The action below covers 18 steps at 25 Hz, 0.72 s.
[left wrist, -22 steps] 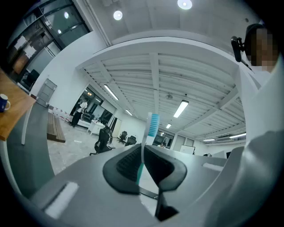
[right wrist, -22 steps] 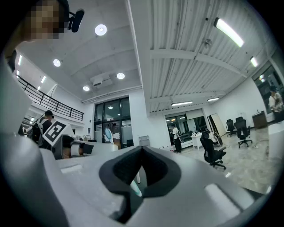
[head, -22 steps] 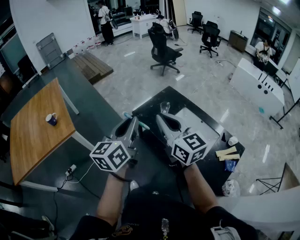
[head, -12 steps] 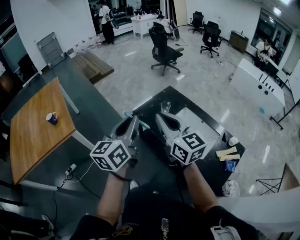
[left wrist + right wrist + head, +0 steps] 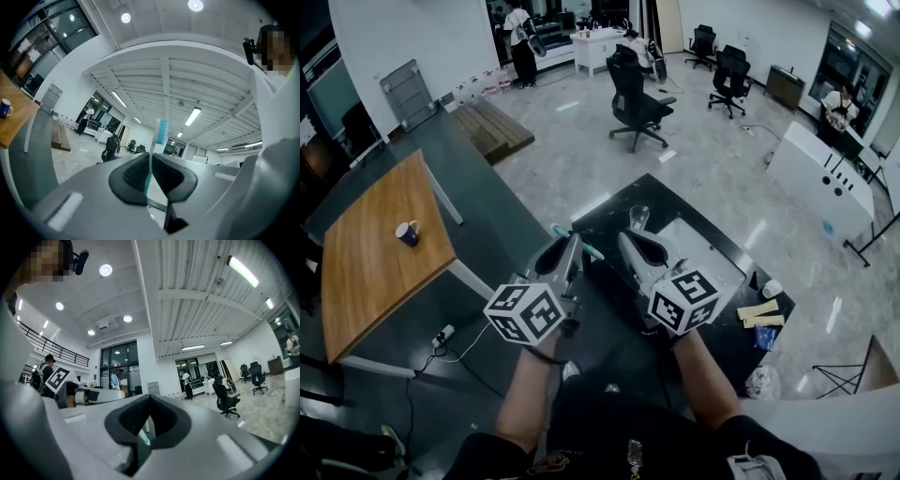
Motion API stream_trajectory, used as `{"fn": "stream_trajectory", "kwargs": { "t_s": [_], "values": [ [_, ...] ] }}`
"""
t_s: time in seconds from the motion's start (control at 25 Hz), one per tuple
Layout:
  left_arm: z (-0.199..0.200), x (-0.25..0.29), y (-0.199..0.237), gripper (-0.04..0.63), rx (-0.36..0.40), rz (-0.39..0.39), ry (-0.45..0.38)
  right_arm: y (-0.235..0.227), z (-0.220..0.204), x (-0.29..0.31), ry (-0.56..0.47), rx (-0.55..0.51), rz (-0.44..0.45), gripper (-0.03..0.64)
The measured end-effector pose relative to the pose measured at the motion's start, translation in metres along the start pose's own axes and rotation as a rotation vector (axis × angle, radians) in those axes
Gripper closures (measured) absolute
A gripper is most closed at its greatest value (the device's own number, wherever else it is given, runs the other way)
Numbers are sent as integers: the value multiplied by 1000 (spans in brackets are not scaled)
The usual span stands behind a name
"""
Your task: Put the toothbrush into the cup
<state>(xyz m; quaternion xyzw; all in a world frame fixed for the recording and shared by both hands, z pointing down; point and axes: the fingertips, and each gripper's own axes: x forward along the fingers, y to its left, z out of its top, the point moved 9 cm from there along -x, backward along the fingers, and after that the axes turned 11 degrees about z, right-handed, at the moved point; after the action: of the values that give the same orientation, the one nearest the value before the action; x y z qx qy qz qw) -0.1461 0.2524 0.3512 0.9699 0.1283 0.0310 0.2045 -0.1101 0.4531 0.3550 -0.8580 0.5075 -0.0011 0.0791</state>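
Between left gripper's (image 5: 151, 161) ribbed pads (image 5: 135, 171), slim blue-bristled toothbrush (image 5: 161, 132)

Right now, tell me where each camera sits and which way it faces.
Head view: on the person's head, facing steeply down at black table, cup, both forearms, left hand-held gripper, right hand-held gripper.
Left gripper view: on that hand-held gripper, facing level along jaws shut on the toothbrush; the person's clothing at right.
Right gripper view: on that hand-held gripper, facing level across the office, jaws together; left marker cube at left.
Shared: head and left gripper views both show the toothbrush.
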Motion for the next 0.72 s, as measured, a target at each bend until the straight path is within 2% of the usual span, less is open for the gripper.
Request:
{"fn": "stream_trajectory", "kwargs": {
  "t_s": [0.36,0.72],
  "values": [
    [16,19,42,568,12,36,-15,-13,-10,53,19,17,47,614],
    [45,48,140,568,-19,79,-14,-24,-22,165,52,18,87,614]
  ]
}}
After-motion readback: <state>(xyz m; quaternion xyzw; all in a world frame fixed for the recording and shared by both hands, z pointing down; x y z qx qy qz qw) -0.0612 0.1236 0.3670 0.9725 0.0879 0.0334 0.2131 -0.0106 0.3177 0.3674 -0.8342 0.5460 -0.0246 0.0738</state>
